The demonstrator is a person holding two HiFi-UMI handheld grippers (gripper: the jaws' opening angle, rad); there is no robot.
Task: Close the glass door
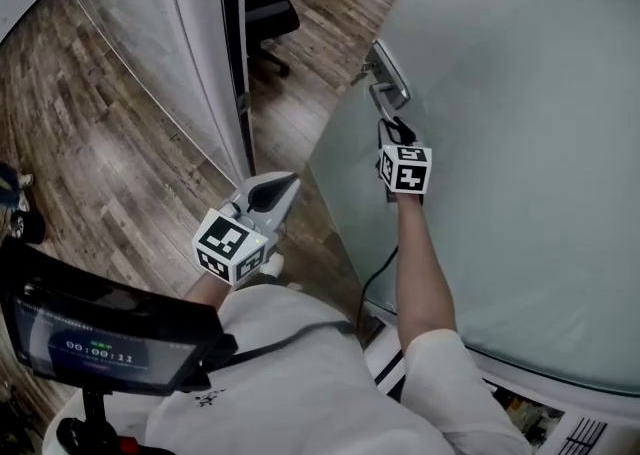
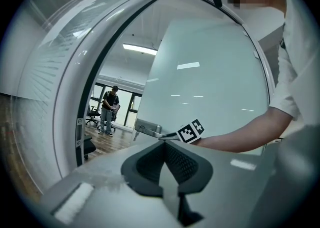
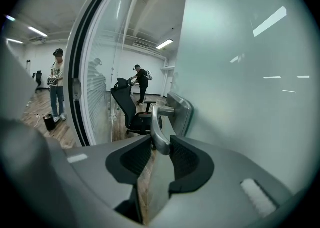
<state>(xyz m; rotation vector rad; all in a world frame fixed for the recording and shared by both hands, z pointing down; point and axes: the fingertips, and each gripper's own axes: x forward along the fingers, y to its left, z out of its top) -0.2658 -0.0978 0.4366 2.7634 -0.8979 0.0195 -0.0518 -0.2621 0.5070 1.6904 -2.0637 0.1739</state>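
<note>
While the right gripper clamps the metal lever of the door handle at 1 o'clock in the head view, the frosted glass door stands ajar, filling the frame from 12 to 4 o'clock. The left gripper, jaws pressed together and empty, hangs near centre by the gap. Wood-plank floor spreads at 10 o'clock behind a glass partition. A black office chair sits at 12 o'clock, beyond the dark door frame.
</note>
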